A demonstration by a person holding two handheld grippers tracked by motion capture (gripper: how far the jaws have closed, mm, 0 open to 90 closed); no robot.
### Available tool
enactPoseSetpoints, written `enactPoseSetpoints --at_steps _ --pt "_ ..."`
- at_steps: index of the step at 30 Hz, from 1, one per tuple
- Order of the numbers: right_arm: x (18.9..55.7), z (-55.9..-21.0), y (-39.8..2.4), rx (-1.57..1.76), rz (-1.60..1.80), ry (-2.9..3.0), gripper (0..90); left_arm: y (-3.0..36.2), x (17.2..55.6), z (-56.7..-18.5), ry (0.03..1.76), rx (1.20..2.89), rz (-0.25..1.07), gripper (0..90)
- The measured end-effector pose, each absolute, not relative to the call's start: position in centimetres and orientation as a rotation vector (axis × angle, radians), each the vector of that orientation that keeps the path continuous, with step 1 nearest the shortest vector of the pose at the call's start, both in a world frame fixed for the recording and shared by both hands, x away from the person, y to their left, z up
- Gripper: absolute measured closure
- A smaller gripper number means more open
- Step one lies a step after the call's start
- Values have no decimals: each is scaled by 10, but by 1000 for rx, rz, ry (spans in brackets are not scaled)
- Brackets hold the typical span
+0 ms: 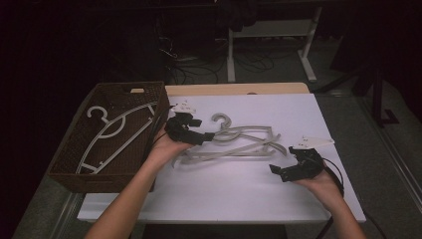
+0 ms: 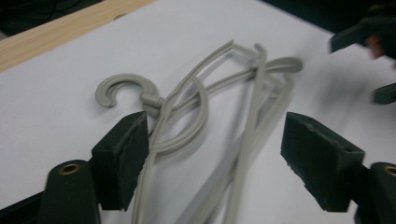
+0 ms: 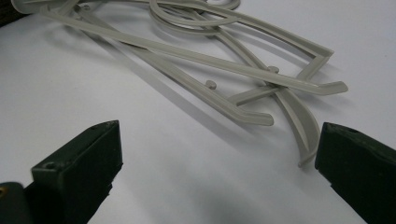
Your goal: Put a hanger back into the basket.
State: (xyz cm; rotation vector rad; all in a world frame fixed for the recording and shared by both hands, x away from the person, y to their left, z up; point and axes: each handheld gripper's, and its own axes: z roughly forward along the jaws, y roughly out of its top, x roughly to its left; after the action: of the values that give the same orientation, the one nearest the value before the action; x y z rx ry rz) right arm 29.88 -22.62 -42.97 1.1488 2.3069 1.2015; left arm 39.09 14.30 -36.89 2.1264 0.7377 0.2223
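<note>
A tangle of grey plastic hangers (image 1: 239,142) lies on the white table (image 1: 234,194), one hook (image 1: 220,119) pointing away from me. My left gripper (image 1: 209,135) hovers at the tangle's left end. In the left gripper view its jaws (image 2: 215,149) stand open astride the hangers' necks (image 2: 187,126), just below the hook (image 2: 123,88). The left pad sits close beside one hanger arm. My right gripper (image 1: 276,172) rests low at the table's right, open and empty. Its jaws (image 3: 219,163) face the hangers' ends (image 3: 261,88) from a short way off.
A dark wicker basket (image 1: 129,85) stands at the table's left edge with a white hanger (image 1: 117,132) lying in it. A wooden strip (image 1: 239,88) runs along the table's far edge. Dark floor, cables and table legs lie beyond.
</note>
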Motion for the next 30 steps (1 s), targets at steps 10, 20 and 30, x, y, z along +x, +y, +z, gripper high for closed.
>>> enactPoseSetpoints --at_steps 10,20,30 --pt "298 -431 -228 1148 1199 2309 5 134 420 -417 819 2233 215 440" --pt "297 -432 -227 1147 1196 2315 6 126 429 -428 885 2310 272 588" --pt "298 -432 -228 1151 1203 2310 6 120 436 -430 866 2428 211 691"
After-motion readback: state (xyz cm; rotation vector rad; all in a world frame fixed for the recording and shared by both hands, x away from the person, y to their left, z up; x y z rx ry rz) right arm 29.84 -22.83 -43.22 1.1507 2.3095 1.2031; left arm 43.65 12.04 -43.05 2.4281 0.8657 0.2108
